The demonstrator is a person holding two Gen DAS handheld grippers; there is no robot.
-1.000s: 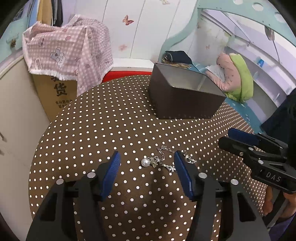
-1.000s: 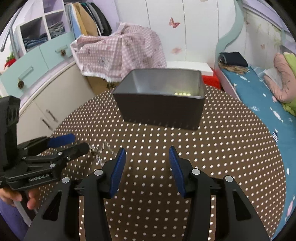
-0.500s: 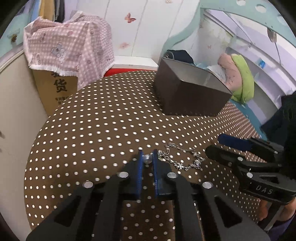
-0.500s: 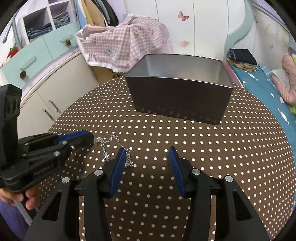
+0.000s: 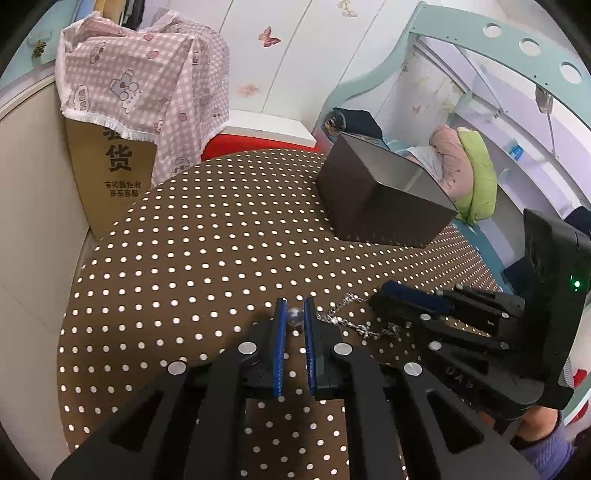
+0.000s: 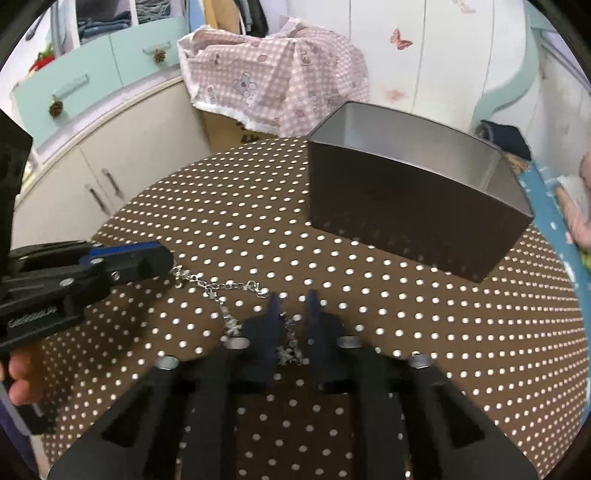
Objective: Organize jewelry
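Closest in, the left gripper [image 5: 294, 316] has its blue-padded jaws pinched nearly together on the round pearl bead [image 5: 294, 316] at one end of the silver chain necklace [image 6: 236, 286]. That chain trails across the brown tablecloth with white polka dots [image 5: 207, 258] to the right gripper [image 6: 291, 314], whose jaws sit narrowly apart with the other end of the chain lying between them; can't tell if they're actually squeezing it, that bit is blurry. The middle of the chain looks like it's resting on the cloth.

Further back on the same round table sits the dark rectangular metal tin with a silvery inside [image 6: 413, 206], open top, well apart from the necklace.

Past the table edge: a cardboard box with printed Chinese characters [image 5: 114, 177], with a pink checked cloth with cartoon prints [image 5: 147, 85] draped over it. On the far left in the right wrist view there's a cream cabinet with mint green drawers [image 6: 92, 96]. Behind are white wall panels with butterfly stickers [image 5: 269, 35], and off to the right a teal-framed bed [image 5: 369, 85] with a green and pink pillow bundle [image 5: 469, 173].
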